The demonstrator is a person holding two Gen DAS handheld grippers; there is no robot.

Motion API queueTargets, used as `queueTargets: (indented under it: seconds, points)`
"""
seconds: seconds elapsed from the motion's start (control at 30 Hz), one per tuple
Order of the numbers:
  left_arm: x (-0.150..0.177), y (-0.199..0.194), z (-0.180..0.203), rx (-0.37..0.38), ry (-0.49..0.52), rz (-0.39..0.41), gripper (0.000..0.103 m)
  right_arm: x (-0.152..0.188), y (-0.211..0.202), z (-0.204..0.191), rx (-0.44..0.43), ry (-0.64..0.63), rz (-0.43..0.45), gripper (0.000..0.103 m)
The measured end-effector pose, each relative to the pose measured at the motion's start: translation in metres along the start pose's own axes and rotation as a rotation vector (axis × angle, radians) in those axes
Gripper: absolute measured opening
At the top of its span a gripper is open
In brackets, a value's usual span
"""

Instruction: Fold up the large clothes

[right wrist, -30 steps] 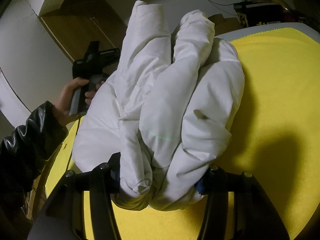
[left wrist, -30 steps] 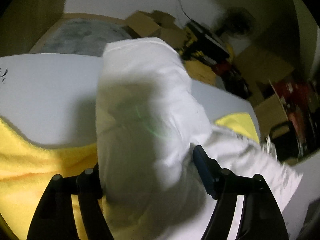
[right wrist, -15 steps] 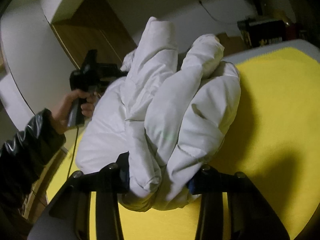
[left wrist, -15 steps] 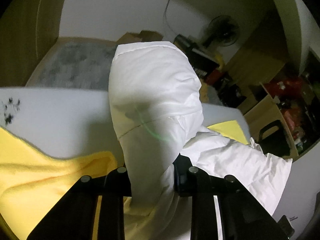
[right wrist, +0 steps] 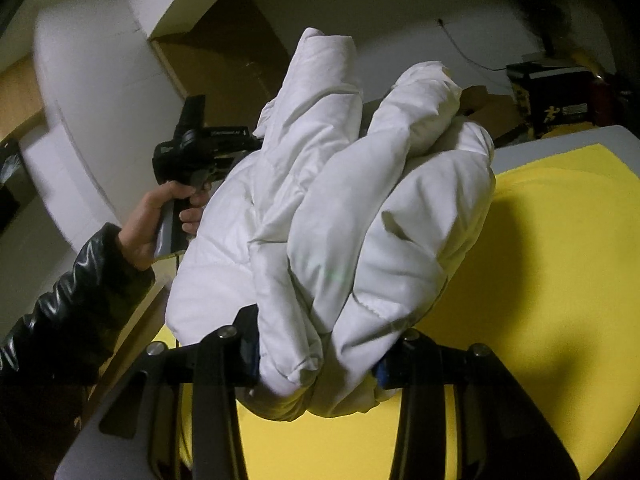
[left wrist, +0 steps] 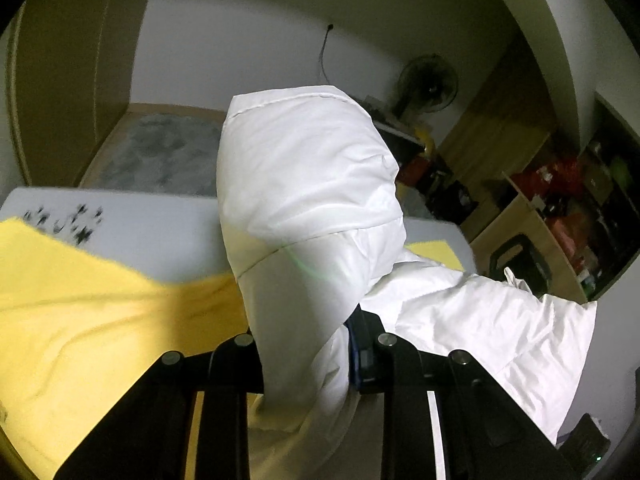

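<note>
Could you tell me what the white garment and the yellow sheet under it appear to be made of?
White garment: looks like a padded, quilted synthetic shell with a smooth, faint sheen; puffy stitched sections suggest filling. Yellow sheet: seems a soft matte fabric, possibly fleece or towelling; it creases gently without shine.

Puffy white jacket: soft, quilted, faintly sheened cloth

Under it you see a matt yellow cloth; beside it, your sleeve shines glossy black.
</note>
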State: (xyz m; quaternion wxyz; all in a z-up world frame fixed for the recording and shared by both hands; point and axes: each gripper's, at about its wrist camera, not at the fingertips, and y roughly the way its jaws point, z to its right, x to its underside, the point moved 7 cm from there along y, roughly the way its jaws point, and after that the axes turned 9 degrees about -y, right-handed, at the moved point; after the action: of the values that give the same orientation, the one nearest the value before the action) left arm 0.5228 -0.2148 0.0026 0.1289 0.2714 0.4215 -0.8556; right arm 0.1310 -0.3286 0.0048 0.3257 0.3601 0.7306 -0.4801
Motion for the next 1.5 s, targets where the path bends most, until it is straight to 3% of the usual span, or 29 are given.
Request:
queueTargets:
  seconds: [0.23,0.53,0.7,0.83,0.97,1.07,1.17,1.23,1.3,1.33,1.4,1.5]
  points:
    - [0.083,-0.022,-0.038,-0.019,-0.014,-0.025,0.025,0.057,-0.011,-0.039,-0.033,-0.027,-0.072,0.041]
    - [0.145,0.033,-0.098,-0.083,-0.066,-0.108,0.025,0.133,0.026,-0.024,-0.032,0.071,-0.237,0.041]
    - [0.153,0.044,-0.102,-0.099,-0.045,-0.081,0.026,0.146,0.029,-0.02,-0.04,0.146,-0.232,0.055]
    - [0.154,0.046,-0.103,-0.124,-0.024,-0.09,0.038,0.148,0.029,-0.019,-0.029,0.182,-0.246,0.082]
    - [0.145,0.029,-0.113,-0.141,-0.1,-0.127,0.054,0.135,0.003,-0.021,-0.009,0.18,-0.212,0.082]
    - [0.136,-0.02,-0.107,-0.174,-0.083,-0.032,0.056,0.115,-0.026,-0.014,0.056,0.157,-0.157,0.082]
    - [0.141,-0.095,-0.082,-0.253,0.01,0.169,0.063,0.077,-0.065,-0.028,0.206,0.038,-0.046,0.082]
    - [0.158,-0.141,-0.061,-0.29,0.052,0.275,0.093,0.06,-0.08,-0.044,0.291,-0.039,0.009,0.086]
    - [0.18,-0.179,-0.044,-0.308,0.071,0.362,0.103,0.045,-0.086,-0.063,0.403,-0.124,0.034,0.096]
    - [0.194,-0.198,-0.037,-0.316,0.074,0.408,0.103,0.042,-0.084,-0.072,0.421,-0.145,0.039,0.103]
    - [0.225,-0.228,-0.03,-0.333,0.071,0.477,0.103,0.039,-0.079,-0.091,0.41,-0.197,0.057,0.103]
    - [0.26,-0.253,-0.036,-0.392,0.056,0.529,0.103,0.048,-0.063,-0.111,0.411,-0.23,0.016,0.103]
